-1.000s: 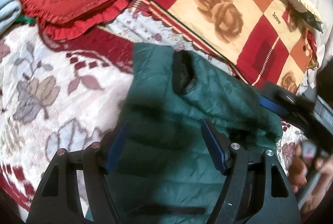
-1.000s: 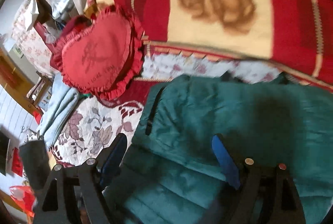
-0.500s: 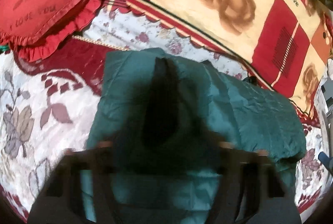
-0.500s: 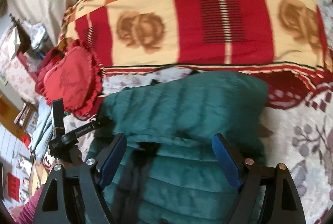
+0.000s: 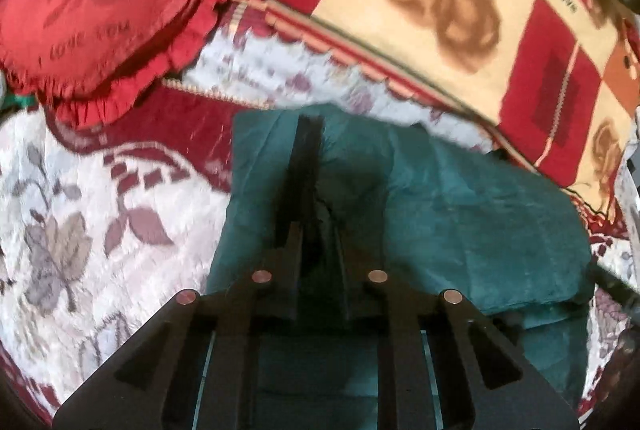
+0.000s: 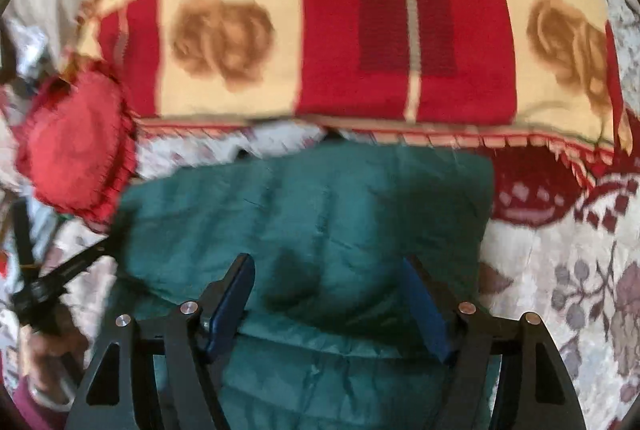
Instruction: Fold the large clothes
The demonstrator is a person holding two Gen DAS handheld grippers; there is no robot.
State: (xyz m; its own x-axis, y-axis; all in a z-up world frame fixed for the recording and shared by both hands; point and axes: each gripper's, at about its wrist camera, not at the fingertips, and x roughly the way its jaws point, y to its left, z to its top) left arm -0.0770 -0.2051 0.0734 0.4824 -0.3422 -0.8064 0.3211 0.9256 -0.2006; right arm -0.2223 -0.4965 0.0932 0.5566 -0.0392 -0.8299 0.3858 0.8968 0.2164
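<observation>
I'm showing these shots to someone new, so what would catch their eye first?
First, the puffy teal quilted jacket, lying folded on the white and maroon floral bedspread in the middle of both views. Next, the checked red and cream blanket with brown roses just behind it, and the frilled red heart-shaped cushion at the far left. The left gripper has just closed on the jacket; the right gripper hangs open over it.

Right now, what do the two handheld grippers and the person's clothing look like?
Both grippers are black plastic frames with round silver pivot pins. The right gripper carries blue pads on its fingers. The left gripper shows only black, slim fingers. A dark purplish-red sleeve with a pale cuff shows at the left hand.
</observation>
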